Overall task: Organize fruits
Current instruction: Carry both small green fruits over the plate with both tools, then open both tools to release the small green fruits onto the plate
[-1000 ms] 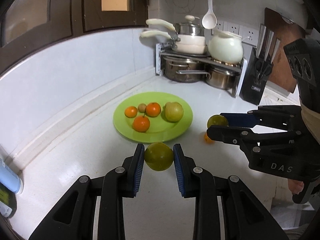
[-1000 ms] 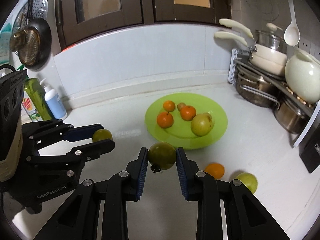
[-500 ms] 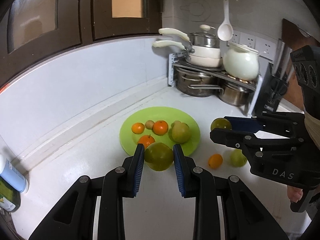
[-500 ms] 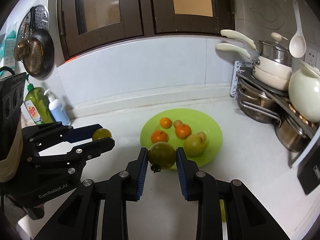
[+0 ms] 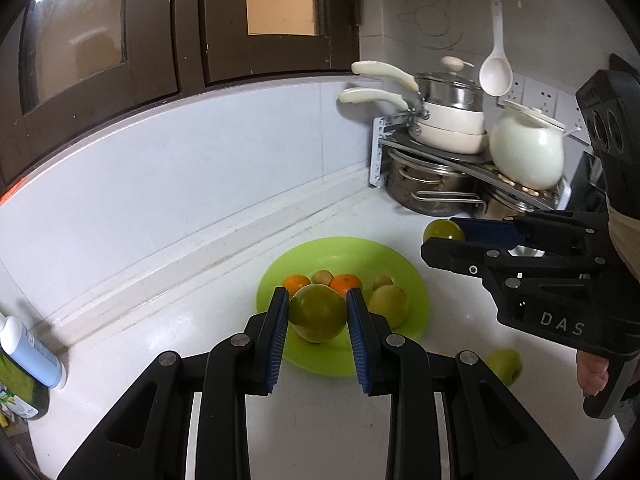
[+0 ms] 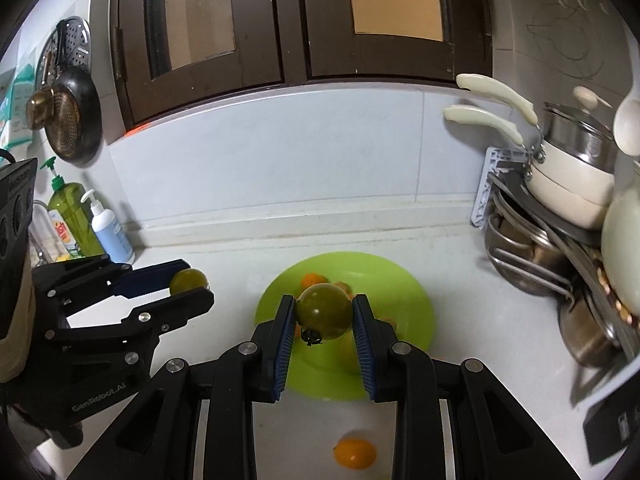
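Observation:
My left gripper [image 5: 318, 316] is shut on a green tomato [image 5: 318, 313], held in the air just in front of the lime green plate [image 5: 352, 252]. My right gripper [image 6: 323, 318] is shut on a darker green tomato [image 6: 324, 310] with its stem end down, above the same plate [image 6: 400, 280]. On the plate lie two oranges [image 5: 346, 283], a small brown fruit [image 5: 322, 277] and a yellow-green apple [image 5: 390, 305]. Each gripper shows in the other's view, the right gripper [image 5: 442, 238] at the right and the left gripper [image 6: 190, 284] at the left. An orange [image 6: 355, 453] and a green fruit [image 5: 505, 364] lie loose on the counter.
A pot rack [image 5: 440, 184] with pans, a white kettle [image 5: 526, 156] and a hanging ladle [image 5: 495, 76] fills the right corner. Soap bottles [image 6: 92, 228] stand at the left by the wall. A strainer [image 6: 66, 118] hangs on the left wall. Dark cabinets run above the backsplash.
Both grippers rose and pulled back from the plate, each keeping its tomato. The plate now appears smaller and partly hidden behind the held fruit.

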`<state>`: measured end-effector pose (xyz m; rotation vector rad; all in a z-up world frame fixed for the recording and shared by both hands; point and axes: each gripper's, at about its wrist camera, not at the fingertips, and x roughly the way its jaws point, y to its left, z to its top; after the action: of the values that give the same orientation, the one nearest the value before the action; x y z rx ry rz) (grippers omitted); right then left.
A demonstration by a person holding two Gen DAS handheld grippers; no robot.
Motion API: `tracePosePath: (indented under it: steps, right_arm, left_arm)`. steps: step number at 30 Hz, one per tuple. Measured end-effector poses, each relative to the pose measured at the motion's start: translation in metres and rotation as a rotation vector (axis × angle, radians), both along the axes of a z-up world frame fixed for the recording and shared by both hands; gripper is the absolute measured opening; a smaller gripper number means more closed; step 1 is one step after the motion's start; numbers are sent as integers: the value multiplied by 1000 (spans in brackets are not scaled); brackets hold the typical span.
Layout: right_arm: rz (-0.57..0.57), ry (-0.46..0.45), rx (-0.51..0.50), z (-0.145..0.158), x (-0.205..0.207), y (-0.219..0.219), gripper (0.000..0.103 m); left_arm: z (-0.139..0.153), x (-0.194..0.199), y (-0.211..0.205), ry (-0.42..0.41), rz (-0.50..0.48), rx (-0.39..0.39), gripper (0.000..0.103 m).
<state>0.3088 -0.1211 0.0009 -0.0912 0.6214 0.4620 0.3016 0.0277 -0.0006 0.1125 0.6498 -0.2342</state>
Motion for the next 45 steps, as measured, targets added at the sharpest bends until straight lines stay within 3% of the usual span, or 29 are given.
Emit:
tracePosePath:
  steps: [10,30,40,45]
  right_arm:
    - [65,18,-16,-3,45,0,30]
    - [53,126,-105,-50,113,1,30]
    - [57,156,-125,-64,125,5,30]
    - [40,154,-132,-63,125,5,31]
  left_arm:
    - [-7,38,-11,29,22,10,30]
    - [-68,109,-17,174,-20,13,30]
    - [-81,118,-16,195,-25,31,30]
    - [-77,117,-14,182,-17,38,37]
